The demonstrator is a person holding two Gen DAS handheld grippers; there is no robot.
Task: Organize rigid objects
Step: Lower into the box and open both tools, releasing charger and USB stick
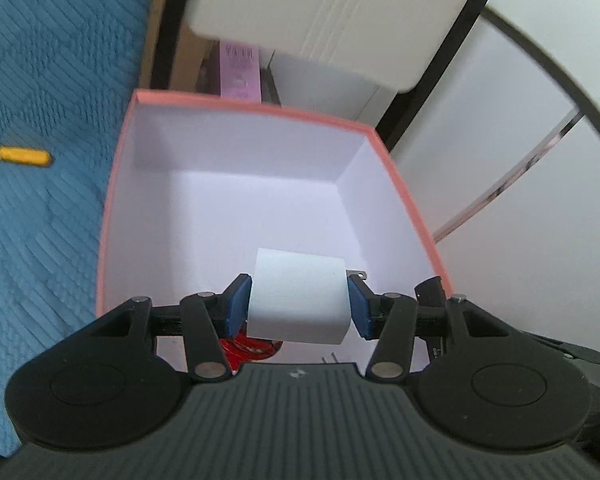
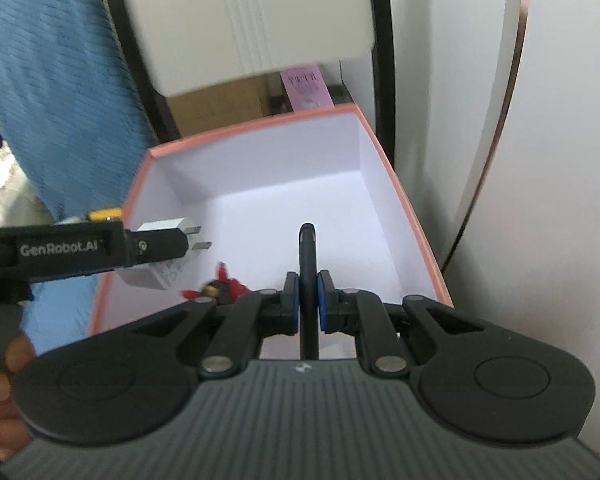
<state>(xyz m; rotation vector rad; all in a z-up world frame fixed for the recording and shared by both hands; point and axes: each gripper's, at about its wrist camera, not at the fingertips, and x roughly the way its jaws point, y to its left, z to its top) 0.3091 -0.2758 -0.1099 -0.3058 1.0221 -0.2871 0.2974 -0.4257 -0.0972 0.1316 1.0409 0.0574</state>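
Observation:
A pink box (image 1: 118, 168) with a white inside sits on a blue bedspread; it also shows in the right wrist view (image 2: 380, 148). My left gripper (image 1: 298, 300) is shut on a white plug adapter (image 1: 298, 296) and holds it over the box's near part. In the right wrist view the adapter (image 2: 168, 232) shows its metal prongs, held by the left gripper (image 2: 160, 246). My right gripper (image 2: 308, 300) is shut on a thin black flat object (image 2: 307, 256), held upright over the box. A red object (image 1: 252, 348) lies in the box under the adapter.
A yellow-handled tool (image 1: 24, 156) lies on the bedspread (image 1: 40, 80) left of the box. Behind the box stand a white cabinet (image 1: 300, 8), black frame bars, cardboard and a pink label (image 1: 240, 72). A white curved surface (image 1: 520, 160) is to the right.

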